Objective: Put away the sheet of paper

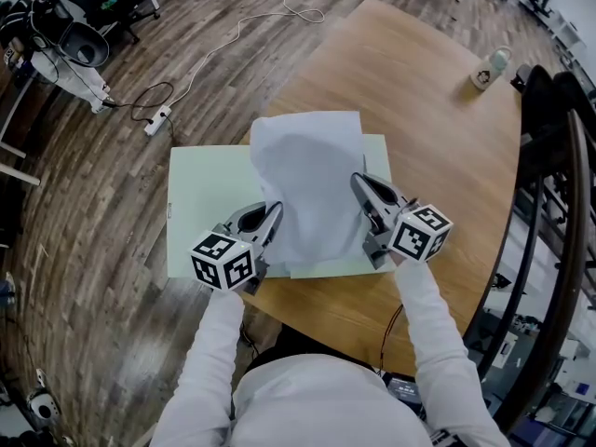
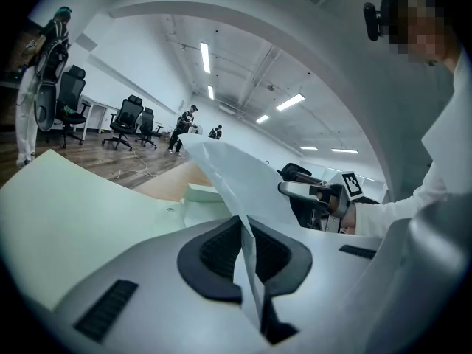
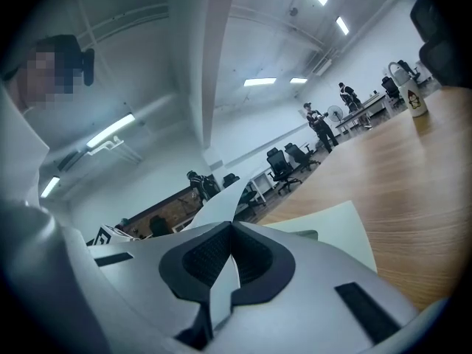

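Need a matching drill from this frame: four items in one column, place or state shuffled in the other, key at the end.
Things:
1. sheet of paper
2. green mat
3. bottle
4. power strip

Place or state:
a. on the floor, left of the table
b. raised, pinched by the left gripper and the right gripper
c. near the table's far right edge
d. lying on the table, overhanging its left edge

Pairs: 1-b, 2-d, 3-c, 4-a
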`<state>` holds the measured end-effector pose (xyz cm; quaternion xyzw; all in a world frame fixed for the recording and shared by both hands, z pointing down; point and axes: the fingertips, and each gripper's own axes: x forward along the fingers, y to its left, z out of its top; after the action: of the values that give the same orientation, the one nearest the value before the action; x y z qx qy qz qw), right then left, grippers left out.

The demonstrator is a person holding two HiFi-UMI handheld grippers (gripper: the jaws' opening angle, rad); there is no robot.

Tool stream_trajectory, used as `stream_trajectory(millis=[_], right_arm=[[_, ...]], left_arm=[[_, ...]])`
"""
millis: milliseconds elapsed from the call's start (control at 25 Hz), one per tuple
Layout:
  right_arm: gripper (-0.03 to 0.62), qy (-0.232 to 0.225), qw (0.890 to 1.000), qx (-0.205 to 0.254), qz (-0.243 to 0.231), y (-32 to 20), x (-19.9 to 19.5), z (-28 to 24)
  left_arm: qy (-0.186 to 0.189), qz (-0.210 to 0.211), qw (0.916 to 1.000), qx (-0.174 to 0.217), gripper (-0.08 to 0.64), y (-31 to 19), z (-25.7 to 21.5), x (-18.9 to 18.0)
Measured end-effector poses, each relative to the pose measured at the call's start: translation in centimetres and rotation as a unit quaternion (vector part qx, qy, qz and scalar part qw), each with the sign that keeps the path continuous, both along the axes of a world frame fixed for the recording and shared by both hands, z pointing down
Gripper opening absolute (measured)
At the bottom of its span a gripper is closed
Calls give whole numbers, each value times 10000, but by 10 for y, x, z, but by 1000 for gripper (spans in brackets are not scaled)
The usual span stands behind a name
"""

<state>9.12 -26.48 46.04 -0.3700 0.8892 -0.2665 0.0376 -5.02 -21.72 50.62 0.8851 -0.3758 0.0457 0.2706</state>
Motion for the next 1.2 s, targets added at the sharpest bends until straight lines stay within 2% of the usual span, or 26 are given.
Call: stream_trajectory(millis=[400,640,1200], right_arm=[[28,265,9995,85,-139,0,-4,12],[28,1139,9928,290,-222,6,-8,26],[29,2056,9776,435,-143,6,-5,39]], left_arm=[[-74,-33,9999,-66,17,1,18,1],[-220,19,9996,-166,17,8,29,0],[-647,227,9974,-242,17,7,39,8]])
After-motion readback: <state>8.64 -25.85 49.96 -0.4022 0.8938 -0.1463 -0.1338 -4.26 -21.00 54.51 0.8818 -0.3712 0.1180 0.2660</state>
